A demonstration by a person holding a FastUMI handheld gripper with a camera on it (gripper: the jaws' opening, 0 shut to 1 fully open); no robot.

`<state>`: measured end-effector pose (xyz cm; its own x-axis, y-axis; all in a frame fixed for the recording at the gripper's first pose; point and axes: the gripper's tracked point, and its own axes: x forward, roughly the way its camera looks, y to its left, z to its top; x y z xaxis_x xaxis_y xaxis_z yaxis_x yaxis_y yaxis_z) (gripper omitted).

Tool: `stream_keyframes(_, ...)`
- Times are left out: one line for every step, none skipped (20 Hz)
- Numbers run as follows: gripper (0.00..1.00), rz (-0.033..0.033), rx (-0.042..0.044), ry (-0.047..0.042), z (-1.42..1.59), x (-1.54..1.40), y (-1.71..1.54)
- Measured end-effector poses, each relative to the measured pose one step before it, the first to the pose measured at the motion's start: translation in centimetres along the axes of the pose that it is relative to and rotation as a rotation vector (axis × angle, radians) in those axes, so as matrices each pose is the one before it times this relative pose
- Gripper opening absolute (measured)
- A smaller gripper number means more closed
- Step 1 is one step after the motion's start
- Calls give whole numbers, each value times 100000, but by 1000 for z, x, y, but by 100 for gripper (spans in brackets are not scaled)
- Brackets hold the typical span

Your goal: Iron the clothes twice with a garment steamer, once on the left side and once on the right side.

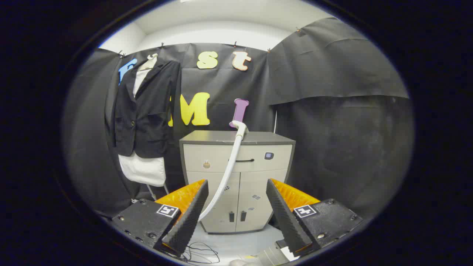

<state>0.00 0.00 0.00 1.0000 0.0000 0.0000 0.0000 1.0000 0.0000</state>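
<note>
- You are holding the hand-held gripper (236, 214) wide, its fingers spread apart with nothing between them, pointing at the grey cabinet (236, 177) ahead.
- The garment steamer's head (241, 127) is sitting on the cabinet's top, well beyond the fingers and roughly in line with the gap between them, a little toward the left finger.
- Its white hose (227, 173) is trailing down the cabinet front and passing behind the left finger toward the floor (236, 244).
- The clothes, a dark jacket (146, 111) over a white shirt (142, 170), are hanging on a hanger against the booth's wall, beyond the left finger and left of the cabinet, well apart from the steamer.
- The steamer head is looking like a rigid plastic part, probably light, though the hose will likely be dragging on it and pulling it sideways as you lift.
- The handle just below the head seems the place to take hold; the smooth plastic may be slippery, so you are wanting both fingers square across it.
- The jacket is looking soft and free-hanging; it will probably swing if pressed hard.
- Neither the left nor the right pass appears begun; the steamer is not yet picked up.
</note>
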Motion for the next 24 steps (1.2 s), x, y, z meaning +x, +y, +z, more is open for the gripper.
stream_keyframes(98,-50,-244,8,13,-54,64)
stream_keyframes(98,187,-67,-409,150,-100,144)
stream_keyframes(98,96,13,-449,215,-23,49)
stream_keyframes(98,-151,7,70,-70,13,21)
stream_keyframes(98,10,63,352,-88,-54,15)
stream_keyframes(98,251,175,20,51,-23,91)
stream_keyframes(98,-140,74,-103,124,-30,16)
stream_keyframes(98,-44,41,-96,-94,-11,46)
stream_keyframes(98,-13,228,-27,76,25,-21)
stream_keyframes(98,81,155,229,-89,22,48)
stream_keyframes(98,88,322,176,-4,-19,47)
stream_keyframes(98,25,586,161,1,73,-81)
stream_keyframes(98,-229,621,236,30,81,-89)
stream_keyframes(98,-428,358,636,19,156,-195)
stream_keyframes(98,-152,274,122,202,212,-111)
stream_keyframes(98,-483,250,-53,345,325,-245)
stream_keyframes(98,-370,-124,-29,322,435,-359)
stream_keyframes(98,-105,-102,-90,489,302,-358)
stream_keyframes(98,-407,-141,104,574,448,-299)
stream_keyframes(98,-517,-93,334,592,834,-574)
stream_keyframes(98,-205,136,81,766,917,-455)
stream_keyframes(98,-36,464,16,793,1156,-494)
stream_keyframes(98,4,747,-212,927,1229,-407)
stream_keyframes(98,-245,727,74,740,1309,-421)
